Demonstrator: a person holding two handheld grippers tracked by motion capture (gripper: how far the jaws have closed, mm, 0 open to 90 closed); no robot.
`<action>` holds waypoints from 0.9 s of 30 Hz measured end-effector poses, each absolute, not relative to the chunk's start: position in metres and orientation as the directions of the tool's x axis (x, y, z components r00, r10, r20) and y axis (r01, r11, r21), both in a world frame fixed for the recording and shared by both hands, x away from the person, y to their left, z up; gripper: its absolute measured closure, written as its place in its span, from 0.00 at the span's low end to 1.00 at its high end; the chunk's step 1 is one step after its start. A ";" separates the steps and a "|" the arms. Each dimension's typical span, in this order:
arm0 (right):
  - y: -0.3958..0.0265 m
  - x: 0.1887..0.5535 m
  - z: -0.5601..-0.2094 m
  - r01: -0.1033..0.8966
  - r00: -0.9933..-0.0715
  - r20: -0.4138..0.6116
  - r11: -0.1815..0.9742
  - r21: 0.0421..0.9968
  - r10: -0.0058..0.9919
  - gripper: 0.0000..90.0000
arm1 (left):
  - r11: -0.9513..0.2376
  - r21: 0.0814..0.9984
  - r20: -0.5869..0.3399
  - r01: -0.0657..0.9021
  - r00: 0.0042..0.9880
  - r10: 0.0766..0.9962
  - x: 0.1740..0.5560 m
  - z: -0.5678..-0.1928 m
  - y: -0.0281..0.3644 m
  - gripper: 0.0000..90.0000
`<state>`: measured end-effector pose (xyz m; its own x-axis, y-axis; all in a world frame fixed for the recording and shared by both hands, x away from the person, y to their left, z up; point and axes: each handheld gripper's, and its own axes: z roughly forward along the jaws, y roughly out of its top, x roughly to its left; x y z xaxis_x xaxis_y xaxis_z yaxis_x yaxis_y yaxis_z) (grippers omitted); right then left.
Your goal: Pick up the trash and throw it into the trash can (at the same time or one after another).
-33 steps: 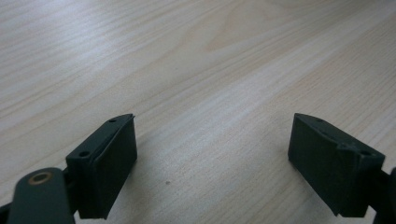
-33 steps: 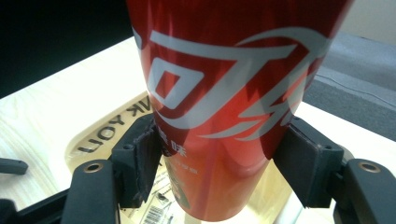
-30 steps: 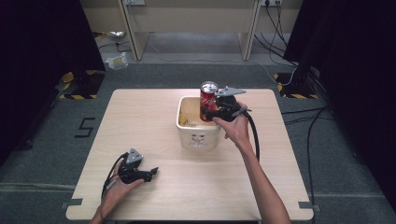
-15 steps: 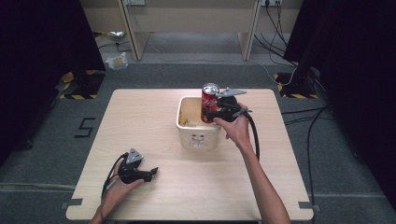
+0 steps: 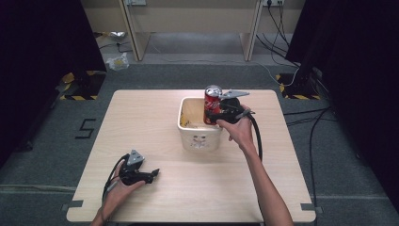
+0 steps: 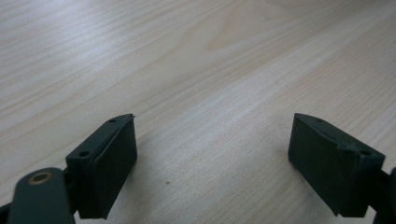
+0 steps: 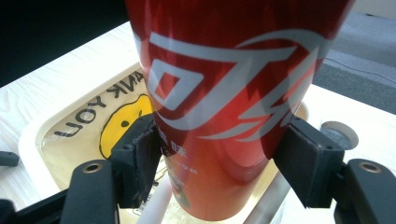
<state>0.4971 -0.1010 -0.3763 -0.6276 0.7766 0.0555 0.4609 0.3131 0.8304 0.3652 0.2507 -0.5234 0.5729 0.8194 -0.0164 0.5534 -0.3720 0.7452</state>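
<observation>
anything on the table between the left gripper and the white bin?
Nothing. In the high view the stretch of table between the left gripper and the white bin is bare wood; the left gripper view shows bare wood too.

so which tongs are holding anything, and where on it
The right tongs clamp the red can by its lower sides, over the tub. The left tongs are open, holding nothing.

One red can (image 5: pixel 212 103), one white bin (image 5: pixel 199 133), perhaps one coin (image 7: pixel 339 134), two grippers.
</observation>
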 end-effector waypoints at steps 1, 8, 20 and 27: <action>-0.101 0.497 -0.377 0.462 -0.628 0.057 0.312 0.830 0.776 0.37 | -0.370 0.746 -0.017 0.554 0.572 0.820 0.365 -0.523 0.251 0.16; -0.103 0.495 -0.374 0.454 -0.627 0.063 0.299 0.839 0.776 0.34 | -0.371 0.745 -0.018 0.555 0.573 0.820 0.365 -0.523 0.251 0.16; -0.111 0.485 -0.361 0.421 -0.624 0.051 0.280 0.863 0.780 0.27 | -0.370 0.745 -0.020 0.555 0.573 0.820 0.365 -0.523 0.251 0.16; -0.123 0.482 -0.356 0.417 -0.606 0.048 0.266 0.869 0.794 0.26 | -0.372 0.745 -0.018 0.554 0.573 0.819 0.365 -0.523 0.251 0.16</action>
<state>0.4823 -0.1225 -0.3563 -0.6063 0.7938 0.0478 0.4172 0.2663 0.8689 0.3652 0.2507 -0.5233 0.5734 0.8191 -0.0180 0.5544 -0.3717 0.7447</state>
